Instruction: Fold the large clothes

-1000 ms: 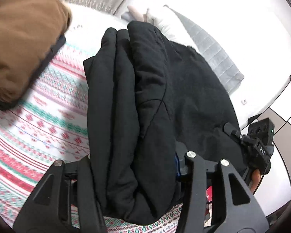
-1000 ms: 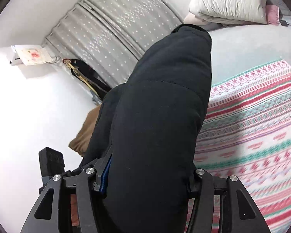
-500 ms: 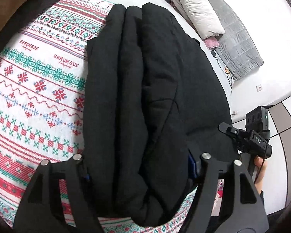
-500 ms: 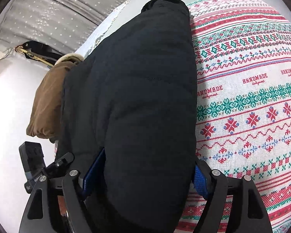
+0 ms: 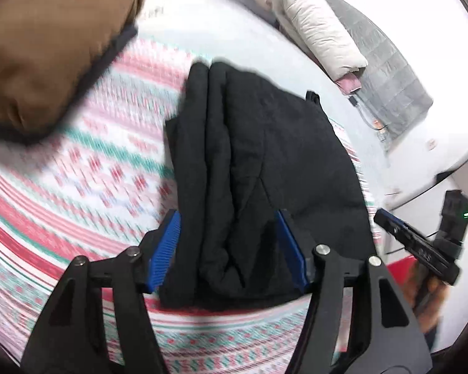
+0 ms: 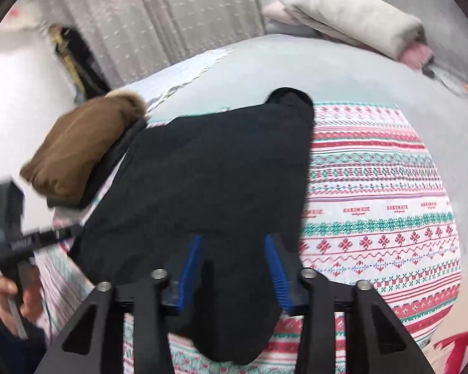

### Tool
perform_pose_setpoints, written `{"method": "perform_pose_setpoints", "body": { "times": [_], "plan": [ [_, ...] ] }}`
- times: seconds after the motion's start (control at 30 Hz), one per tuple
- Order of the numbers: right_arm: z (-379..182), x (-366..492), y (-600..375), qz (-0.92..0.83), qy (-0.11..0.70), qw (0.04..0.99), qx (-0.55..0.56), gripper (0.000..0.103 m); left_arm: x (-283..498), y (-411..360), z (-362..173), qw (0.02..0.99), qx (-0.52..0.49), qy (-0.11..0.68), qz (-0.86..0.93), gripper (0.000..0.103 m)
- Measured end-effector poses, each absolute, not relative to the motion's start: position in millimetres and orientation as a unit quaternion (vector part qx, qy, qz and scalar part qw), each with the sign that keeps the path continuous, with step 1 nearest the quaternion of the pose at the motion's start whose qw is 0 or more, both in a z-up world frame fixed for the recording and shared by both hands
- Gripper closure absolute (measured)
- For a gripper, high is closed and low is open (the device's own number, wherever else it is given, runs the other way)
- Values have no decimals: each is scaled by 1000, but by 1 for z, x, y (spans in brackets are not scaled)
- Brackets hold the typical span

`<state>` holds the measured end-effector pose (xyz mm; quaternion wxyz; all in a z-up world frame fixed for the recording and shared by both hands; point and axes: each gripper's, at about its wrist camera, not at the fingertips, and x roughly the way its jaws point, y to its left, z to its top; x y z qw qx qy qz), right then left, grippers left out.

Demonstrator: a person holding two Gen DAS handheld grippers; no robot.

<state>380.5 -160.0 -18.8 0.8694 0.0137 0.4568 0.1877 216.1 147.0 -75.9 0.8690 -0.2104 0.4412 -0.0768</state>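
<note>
Two grippers work the near edge of a black jacket (image 5: 265,168) that lies folded in thick layers on a patterned blanket (image 5: 87,171), running from 6 o'clock up toward 12 in both wrist views. A brown coat (image 5: 50,46) sits at 10 o'clock, just beside it, and a pale pillow (image 6: 352,18) lies well apart at 1 o'clock.

This looks like the setting-down or tidying stage of a fold. To do it well, I would keep the stacked layers square at the near edge, lower both ends evenly, and let go only once the bundle lies flat, so the padded layers do not spring apart.

On the left gripper (image 5: 227,246) the blue pads (image 5: 165,249) stand moderately wide on either side of the jacket's bunched edge, and the jaws are closing; the left pad shows a sliver of gap, so I judge no firm squeeze yet. The right gripper (image 6: 234,268) stands narrower, its jaws also closing with a ridge of jacket between them; whether they pinch it, I cannot tell through the blur.
</note>
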Motion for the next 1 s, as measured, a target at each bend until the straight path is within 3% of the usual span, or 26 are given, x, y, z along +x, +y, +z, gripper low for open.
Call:
{"method": "perform_pose_setpoints", "body": {
  "times": [0.17, 0.4, 0.63, 1.0],
  "plan": [
    [-43, 371, -132, 173, 467, 865, -62, 63, 212, 106, -53, 906, -136, 388, -103, 45],
    [-67, 372, -119, 157, 478, 858, -100, 62, 236, 67, -99, 895, -36, 440, -68, 51],
    [-80, 366, -114, 140, 471, 865, -102, 62, 226, 52, -115, 901, 26, 432, -27, 49],
    [-94, 371, -123, 137, 476, 866, -70, 62, 225, 59, -118, 894, -3, 448, -30, 48]
  ]
}}
